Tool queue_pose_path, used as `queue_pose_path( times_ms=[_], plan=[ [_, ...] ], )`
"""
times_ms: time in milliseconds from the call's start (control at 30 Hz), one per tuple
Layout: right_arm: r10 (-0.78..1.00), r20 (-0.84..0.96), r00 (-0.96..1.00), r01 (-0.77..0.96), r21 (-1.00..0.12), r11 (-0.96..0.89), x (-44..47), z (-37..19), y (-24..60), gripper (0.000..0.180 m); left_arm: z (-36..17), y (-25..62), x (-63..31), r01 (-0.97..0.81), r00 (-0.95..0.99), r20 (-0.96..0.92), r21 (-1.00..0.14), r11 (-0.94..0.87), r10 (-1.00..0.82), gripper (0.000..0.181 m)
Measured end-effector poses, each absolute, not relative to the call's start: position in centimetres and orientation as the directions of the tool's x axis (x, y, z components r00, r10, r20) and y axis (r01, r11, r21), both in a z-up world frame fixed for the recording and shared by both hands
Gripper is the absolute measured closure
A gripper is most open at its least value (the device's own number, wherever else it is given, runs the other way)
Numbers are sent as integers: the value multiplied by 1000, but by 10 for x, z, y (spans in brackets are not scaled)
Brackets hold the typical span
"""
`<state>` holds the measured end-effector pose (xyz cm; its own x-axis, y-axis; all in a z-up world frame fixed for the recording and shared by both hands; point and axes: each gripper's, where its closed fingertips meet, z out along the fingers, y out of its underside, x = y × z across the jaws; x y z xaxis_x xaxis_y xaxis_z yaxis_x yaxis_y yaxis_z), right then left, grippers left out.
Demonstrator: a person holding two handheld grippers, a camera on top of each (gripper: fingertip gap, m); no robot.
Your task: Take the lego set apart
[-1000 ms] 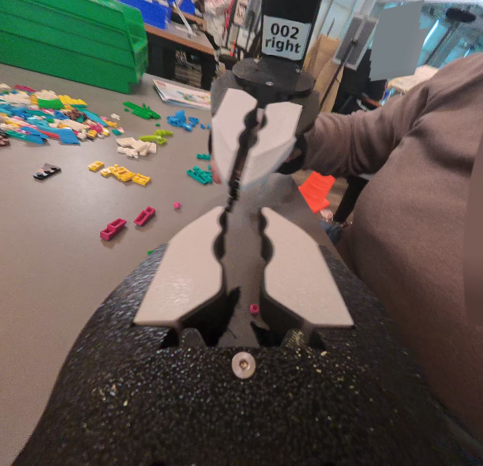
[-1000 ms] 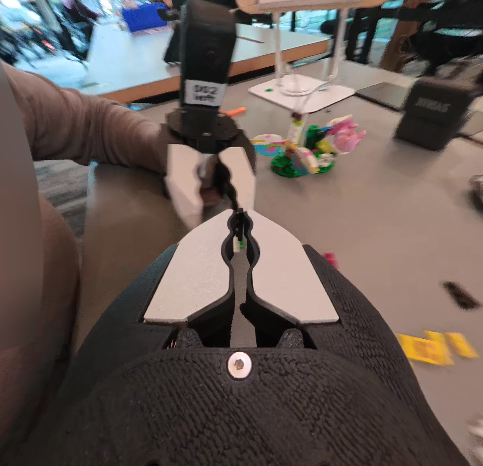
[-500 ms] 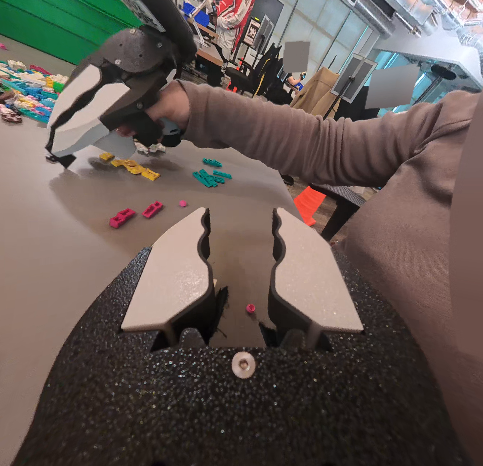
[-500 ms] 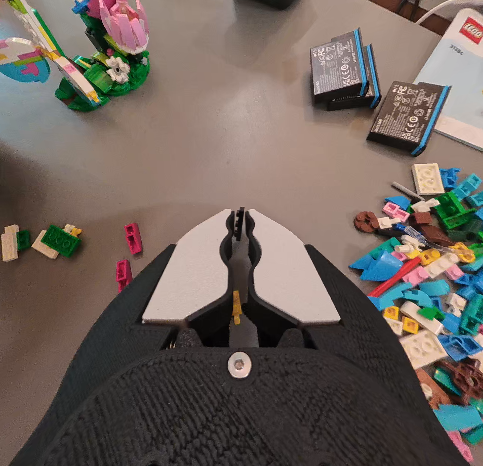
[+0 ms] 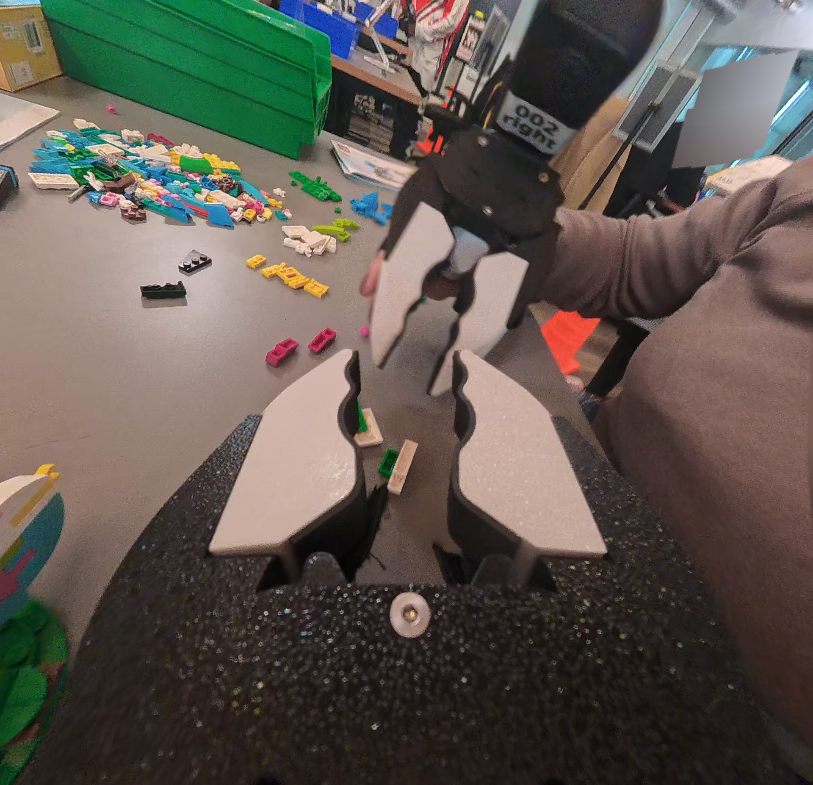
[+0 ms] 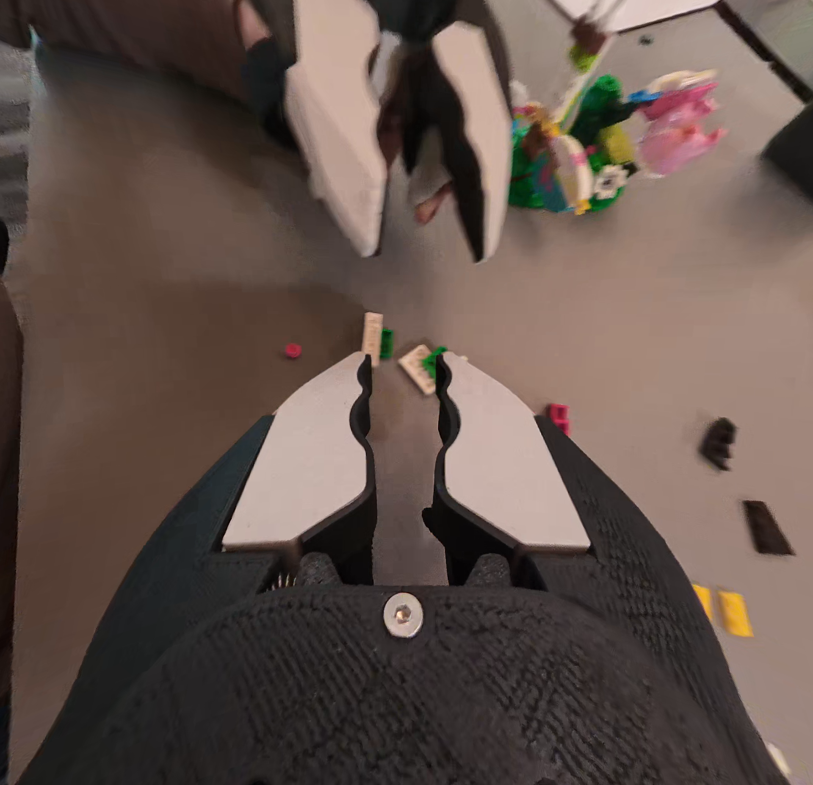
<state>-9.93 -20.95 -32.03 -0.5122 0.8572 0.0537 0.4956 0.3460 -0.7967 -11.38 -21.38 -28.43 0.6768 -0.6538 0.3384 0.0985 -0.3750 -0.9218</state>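
On the grey surface [image 5: 110, 389], the flower model [image 6: 607, 147] stands far left. Both the left hand-held gripper [image 5: 407, 363] and right hand-held gripper [image 6: 402, 359] gape empty over two green-and-tan pieces [image 5: 398, 464]. Next, probably, each grips one.

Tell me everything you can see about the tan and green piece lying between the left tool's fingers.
The tan and green piece is a narrow tan plastic bar with a small green brick clipped against one long side. It lies on the grey table, apart from both fingers of the left tool, which is open. A second tan plate with a green part lies just beyond it, apart.
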Motion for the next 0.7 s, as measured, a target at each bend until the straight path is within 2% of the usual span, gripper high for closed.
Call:
queue_pose_path(
  times_ms=[133,433,700],
  plan=[
    [860,17,-510,512,-797,320,-94,-338,-233,157,-297,-224,-118,-34,703,242,-928,-370,-669,141],
    [860,92,-501,519,-763,384,-107,-354,-236,173,-319,-234,-111,-245,682,114,-895,-372,-723,139],
    [868,97,-487,549,-739,390,-106,-356,-229,173,-327,-235,-110,-299,672,77,-881,-365,-736,138]
  ],
)
